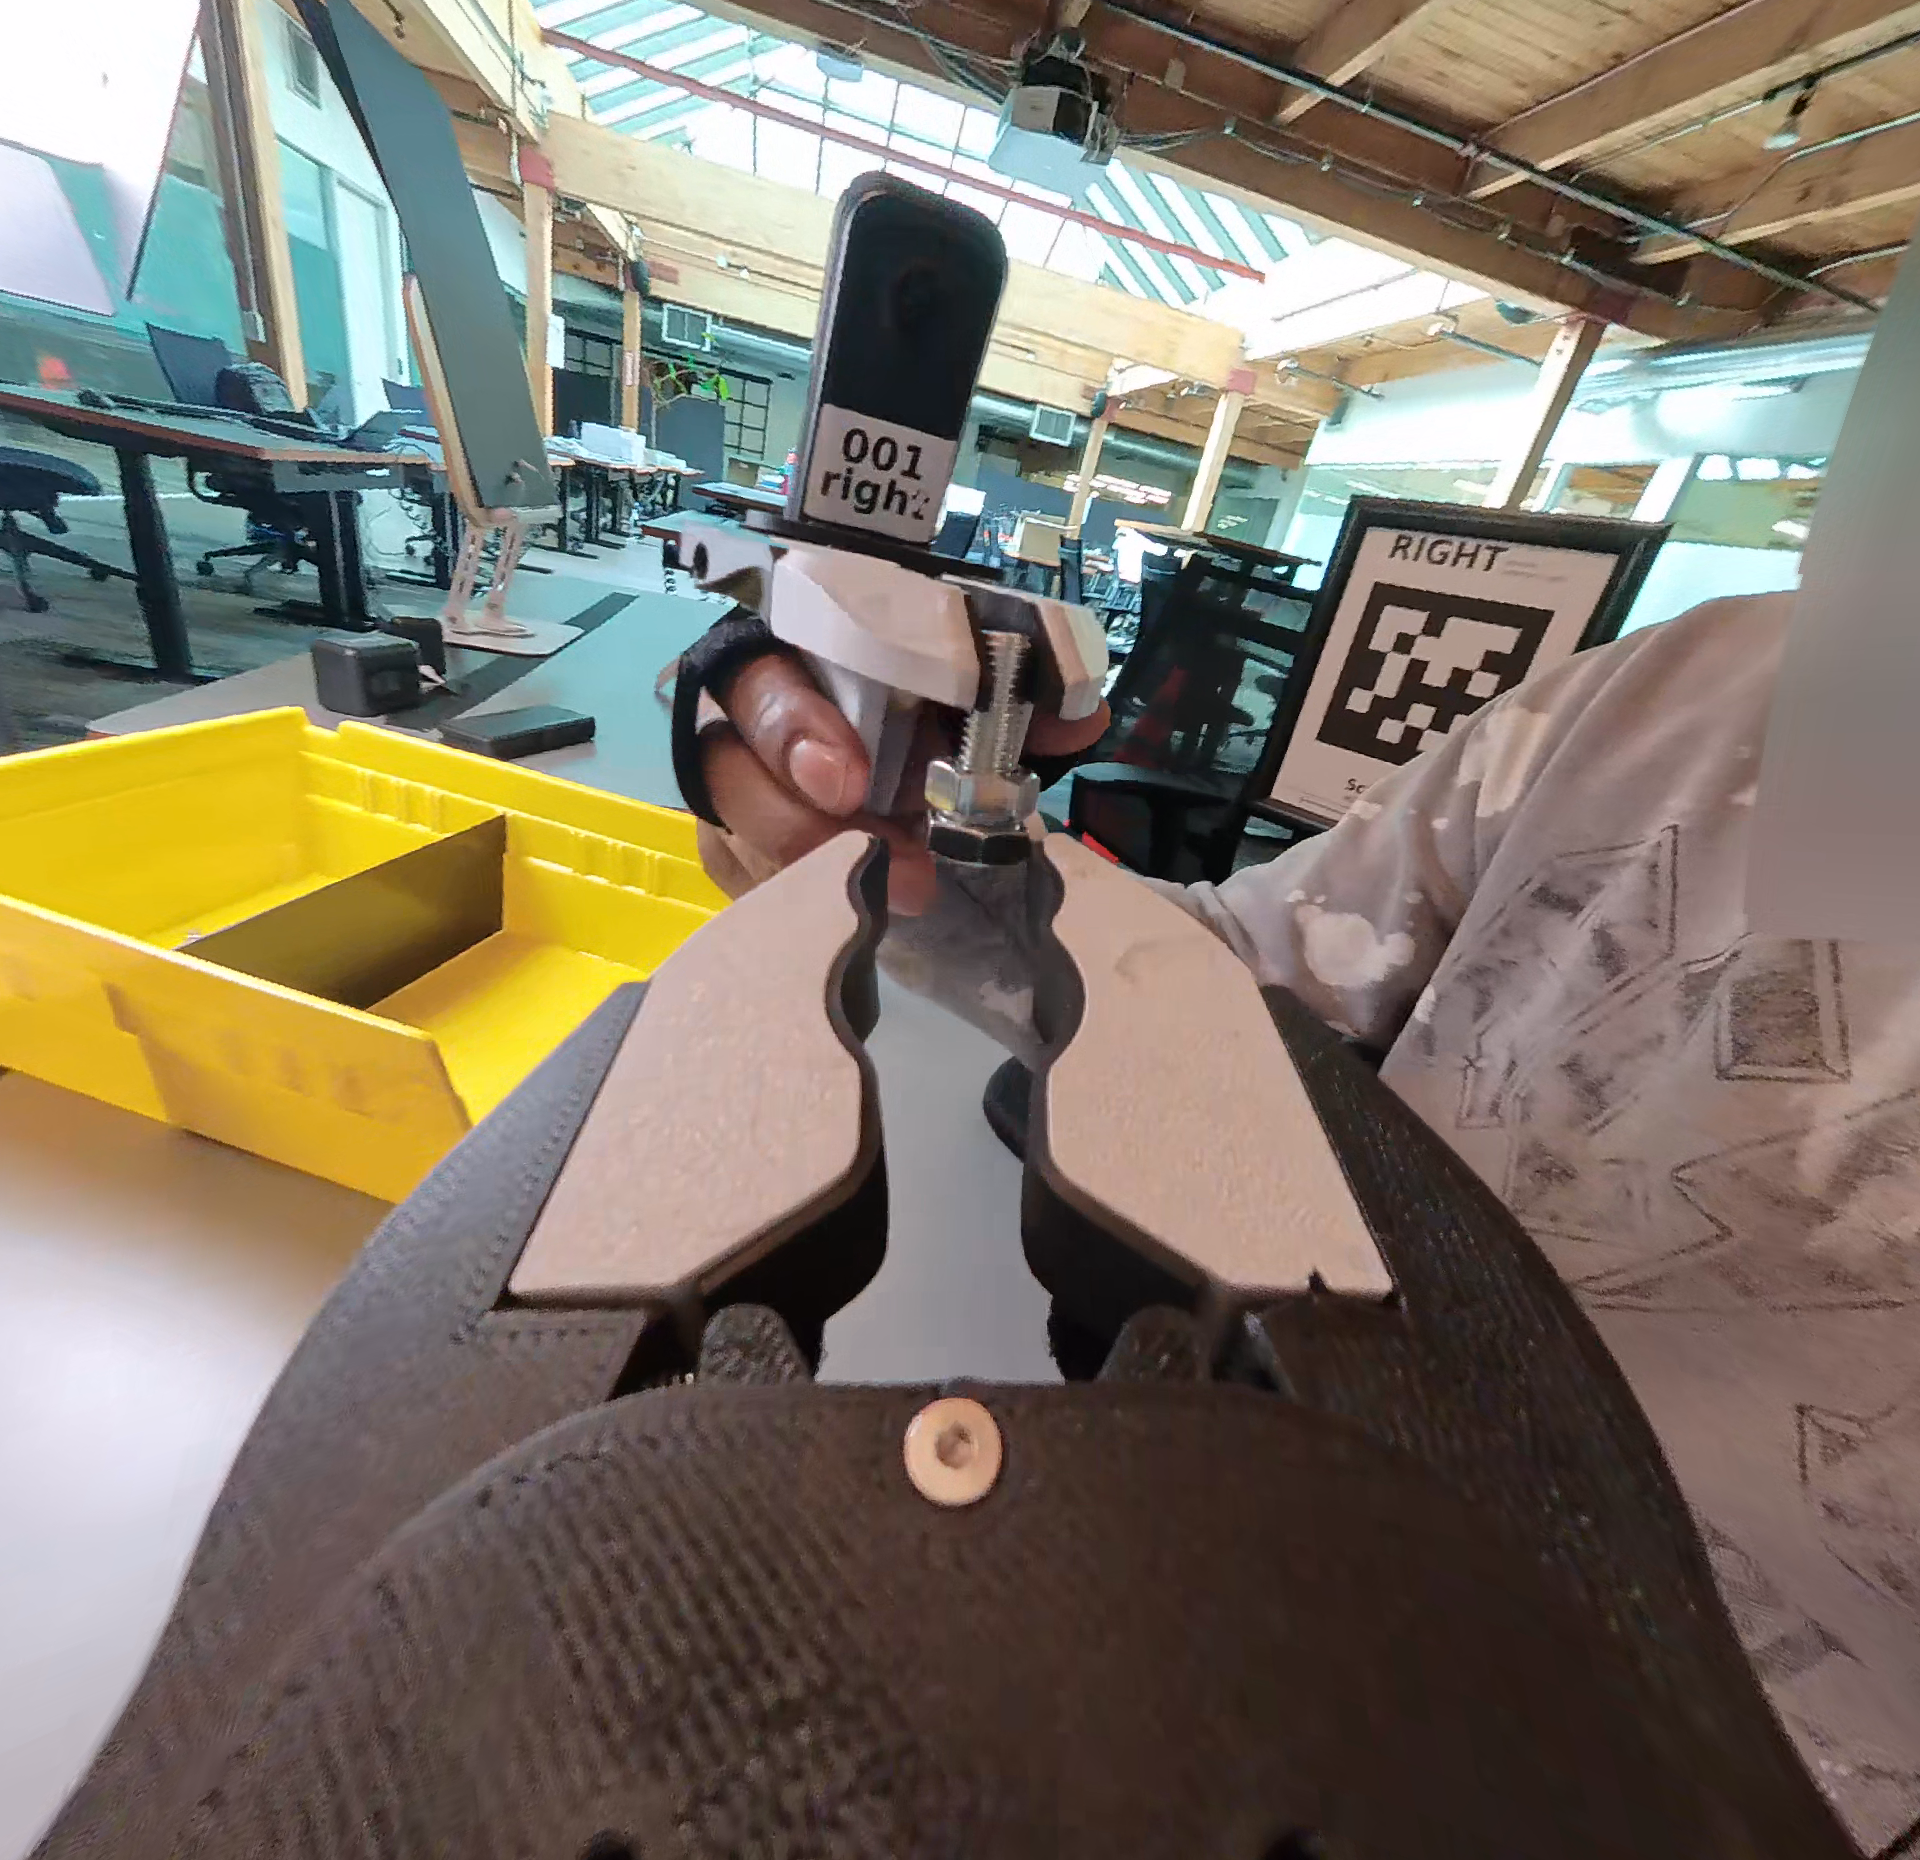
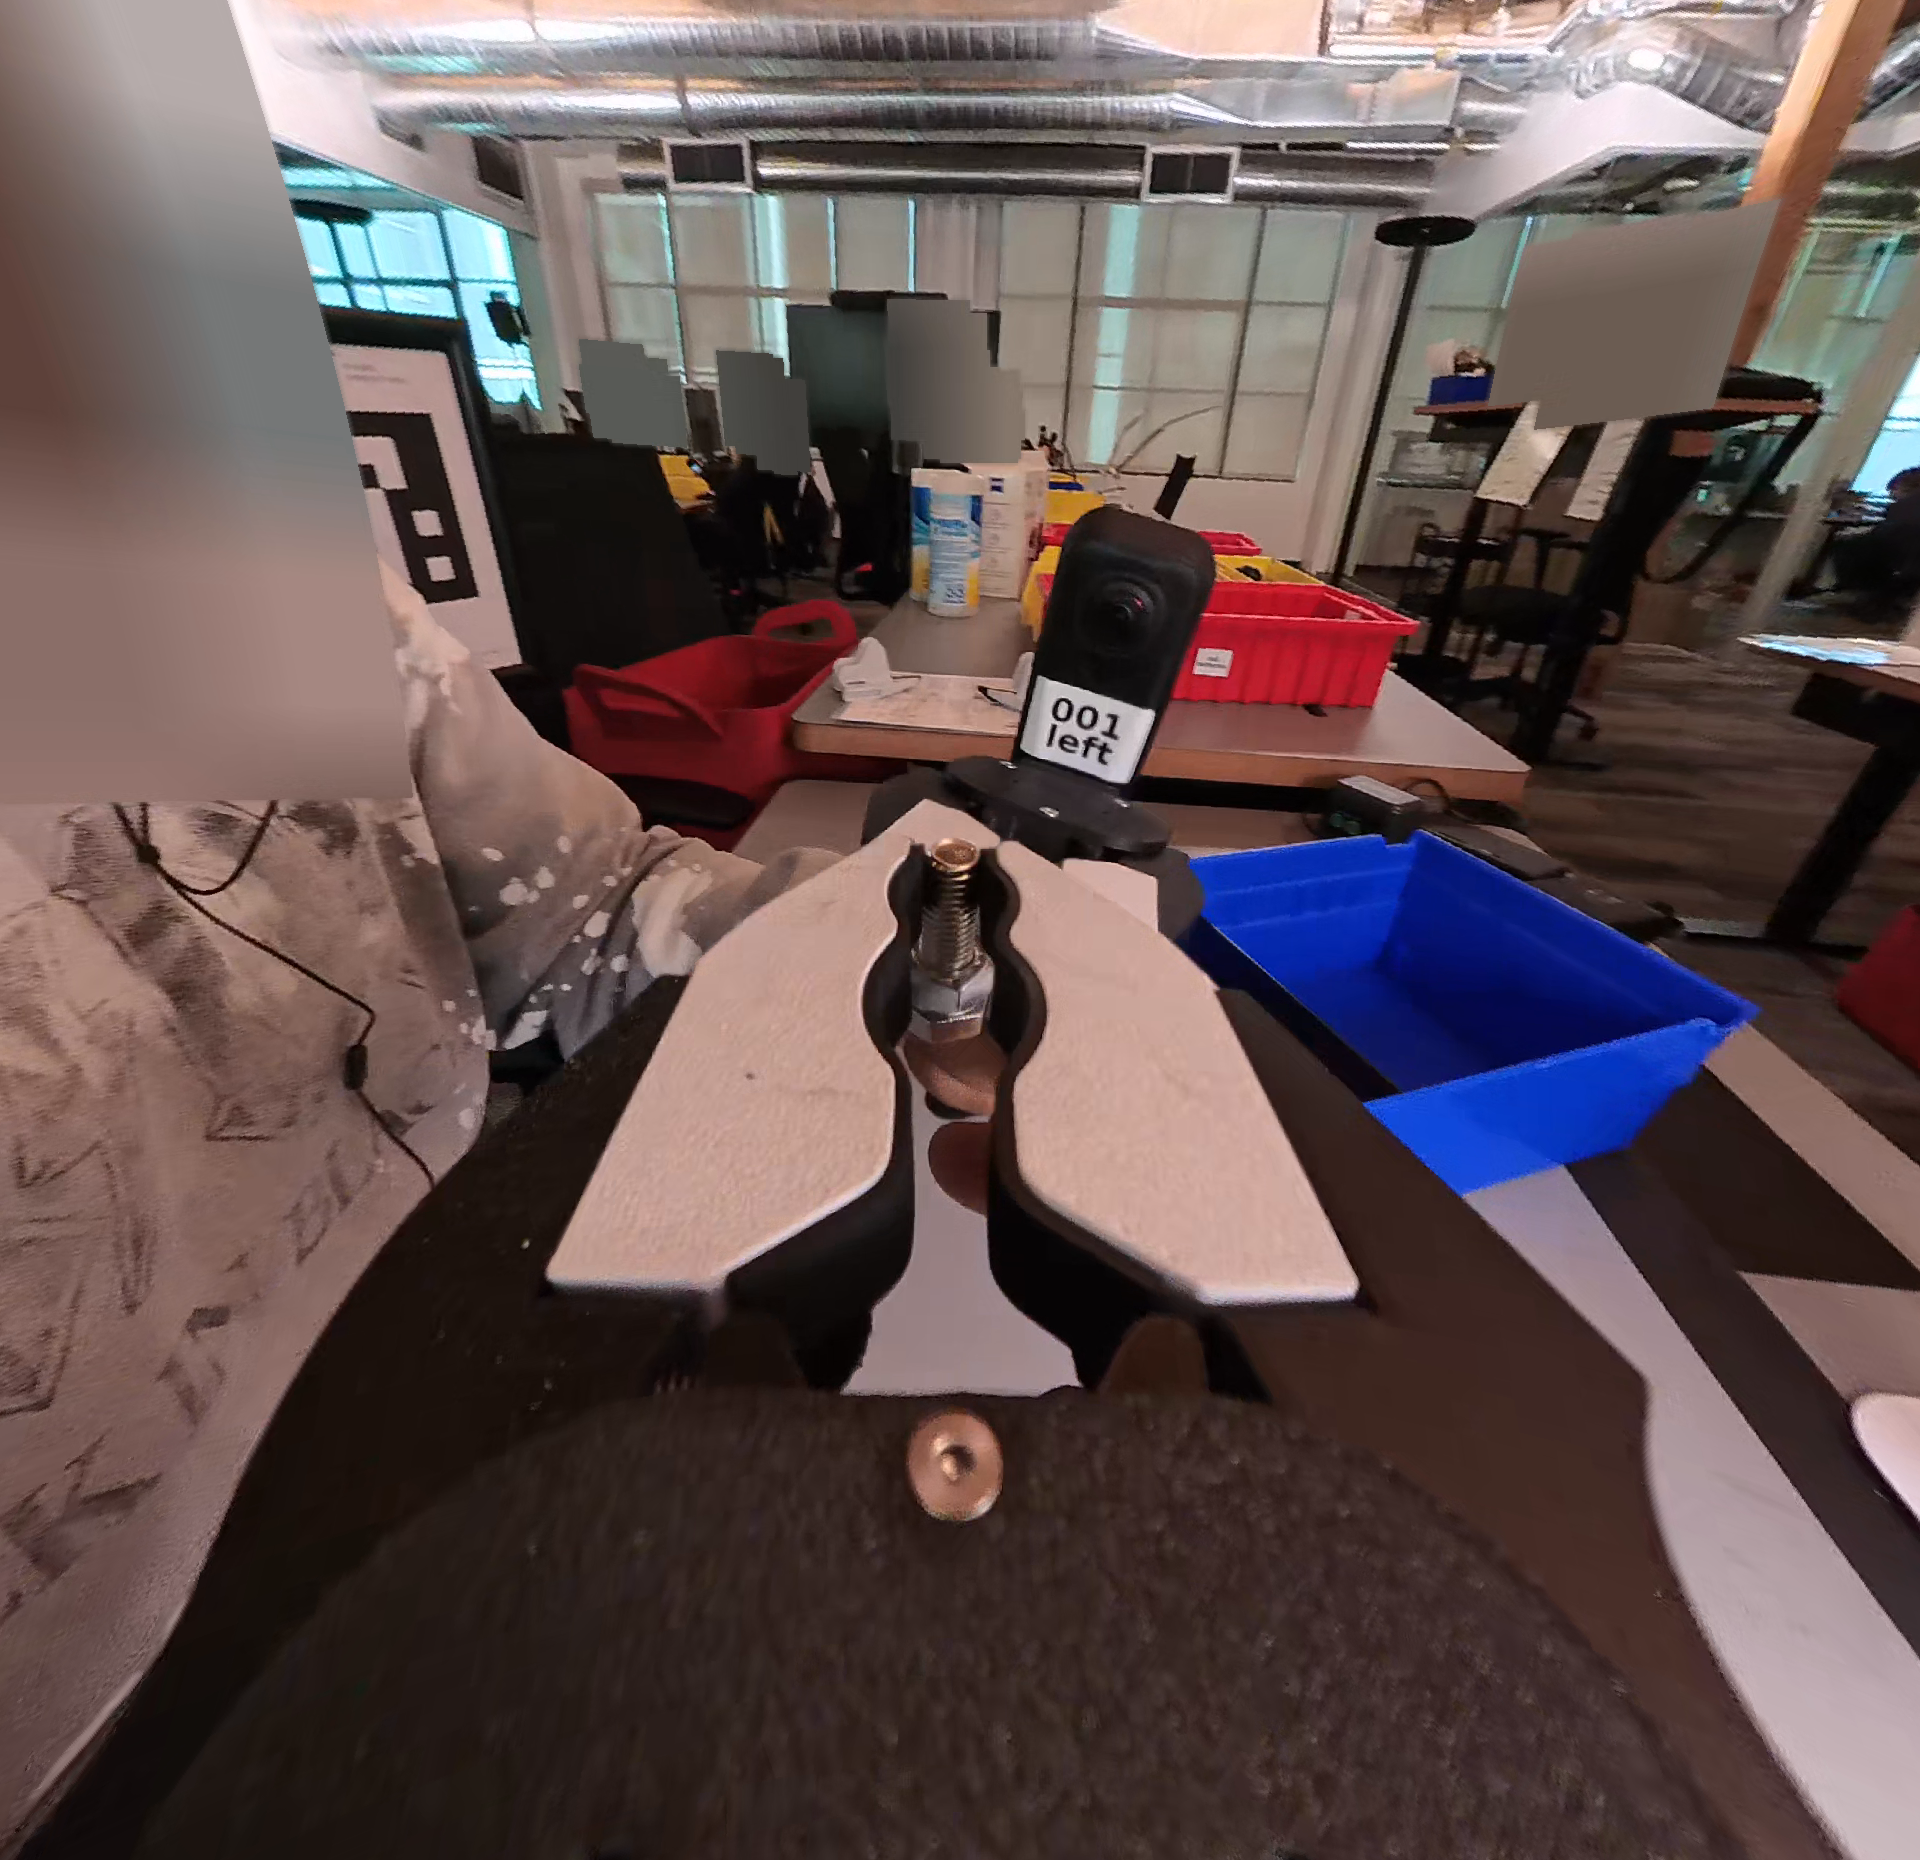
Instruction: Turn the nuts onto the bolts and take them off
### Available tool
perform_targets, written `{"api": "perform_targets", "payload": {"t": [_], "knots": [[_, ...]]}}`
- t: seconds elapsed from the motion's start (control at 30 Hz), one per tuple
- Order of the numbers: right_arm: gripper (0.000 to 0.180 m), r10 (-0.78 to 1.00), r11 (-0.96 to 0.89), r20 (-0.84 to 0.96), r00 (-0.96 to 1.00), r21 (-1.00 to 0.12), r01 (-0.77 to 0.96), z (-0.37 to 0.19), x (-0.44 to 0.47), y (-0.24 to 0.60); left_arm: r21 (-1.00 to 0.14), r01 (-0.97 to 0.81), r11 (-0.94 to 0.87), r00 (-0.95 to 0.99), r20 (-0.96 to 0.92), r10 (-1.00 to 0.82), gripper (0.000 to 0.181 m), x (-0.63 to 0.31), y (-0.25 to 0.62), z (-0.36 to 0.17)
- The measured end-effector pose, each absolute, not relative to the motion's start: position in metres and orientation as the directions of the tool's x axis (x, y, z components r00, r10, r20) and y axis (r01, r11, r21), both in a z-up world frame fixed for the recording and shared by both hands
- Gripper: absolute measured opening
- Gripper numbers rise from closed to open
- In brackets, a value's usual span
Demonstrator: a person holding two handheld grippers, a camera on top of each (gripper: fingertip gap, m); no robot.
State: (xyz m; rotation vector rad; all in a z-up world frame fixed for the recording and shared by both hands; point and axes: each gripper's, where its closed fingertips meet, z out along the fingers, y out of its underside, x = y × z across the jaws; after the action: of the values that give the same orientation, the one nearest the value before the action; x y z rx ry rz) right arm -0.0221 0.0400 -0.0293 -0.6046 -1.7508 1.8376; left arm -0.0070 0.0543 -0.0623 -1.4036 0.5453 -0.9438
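Observation:
A silver bolt (image 2: 948, 922) with a hex nut (image 2: 948, 998) threaded on near its head lies between the fingers of my right gripper (image 2: 956, 849), which is shut on the threaded shaft. In the left wrist view the right gripper (image 1: 997, 657) holds the bolt (image 1: 995, 698) upright, with the nut (image 1: 982, 787) and head (image 1: 979, 842) hanging below. My left gripper (image 1: 961, 849) sits just under it. Its fingertips stand either side of the bolt head with a small gap on the left side. A person's hand (image 1: 790, 771) grips the right gripper's handle.
A yellow divided bin (image 1: 312, 1031) sits on the table to the left. A blue bin (image 2: 1507, 1114) sits to the right. The person's grey patterned sleeve (image 1: 1558, 979) is close by. A framed marker board (image 1: 1444, 657) stands behind, and red bins (image 2: 1288, 647) sit on a far table. My left and right fingertips are right by each other.

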Motion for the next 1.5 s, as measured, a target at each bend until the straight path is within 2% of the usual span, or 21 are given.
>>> {"api": "perform_targets", "payload": {"t": [0.53, 0.7, 0.9, 1.13, 1.2, 1.23, 1.27, 1.33, 1.5], "knots": [[0.009, 0.634, -0.085, 0.003, -0.774, -0.994, -0.073, -0.029, -0.024, 0.042, -0.959, 0.272, -0.075, 0.537, 0.216, -0.816, 0.018, -0.004, 0.056, -0.061], [0.01, 0.701, -0.089, -0.003, -0.713, -0.992, -0.084, -0.026, -0.032, 0.053, -0.949, 0.313, -0.022, 0.609, 0.219, -0.762, 0.018, -0.013, 0.066, -0.057], [0.021, 0.819, -0.067, 0.013, -0.574, -0.991, -0.117, -0.02, -0.043, 0.078, -0.934, 0.351, 0.064, 0.717, 0.224, -0.66, 0.018, -0.038, 0.075, -0.054], [0.033, 0.868, 0.003, 0.031, -0.495, -0.998, -0.058, -0.039, -0.066, 0.074, -0.936, 0.33, 0.121, 0.796, 0.207, -0.569, 0.018, -0.052, 0.081, -0.055], [0.031, 0.873, -0.011, 0.014, -0.488, -0.999, -0.049, -0.041, -0.068, 0.078, -0.933, 0.333, 0.138, 0.802, 0.203, -0.562, 0.018, -0.054, 0.08, -0.053], [0.025, 0.87, -0.028, -0.002, -0.492, -0.999, -0.047, -0.04, -0.066, 0.08, -0.93, 0.339, 0.143, 0.801, 0.206, -0.563, 0.018, -0.055, 0.079, -0.052], [0.009, 0.892, -0.046, -0.016, -0.451, -0.997, -0.055, -0.038, -0.067, 0.091, -0.924, 0.352, 0.151, 0.79, 0.207, -0.577, 0.018, -0.057, 0.077, -0.049], [0.004, 0.917, -0.063, -0.024, -0.398, -0.994, -0.085, -0.034, -0.065, 0.108, -0.924, 0.348, 0.159, 0.794, 0.201, -0.573, 0.018, -0.059, 0.075, -0.047], [0.027, 0.886, -0.069, -0.028, -0.462, -0.995, -0.07, -0.033, -0.064, 0.088, -0.931, 0.332, 0.152, 0.807, 0.197, -0.557, 0.018, -0.059, 0.078, -0.051]]}}
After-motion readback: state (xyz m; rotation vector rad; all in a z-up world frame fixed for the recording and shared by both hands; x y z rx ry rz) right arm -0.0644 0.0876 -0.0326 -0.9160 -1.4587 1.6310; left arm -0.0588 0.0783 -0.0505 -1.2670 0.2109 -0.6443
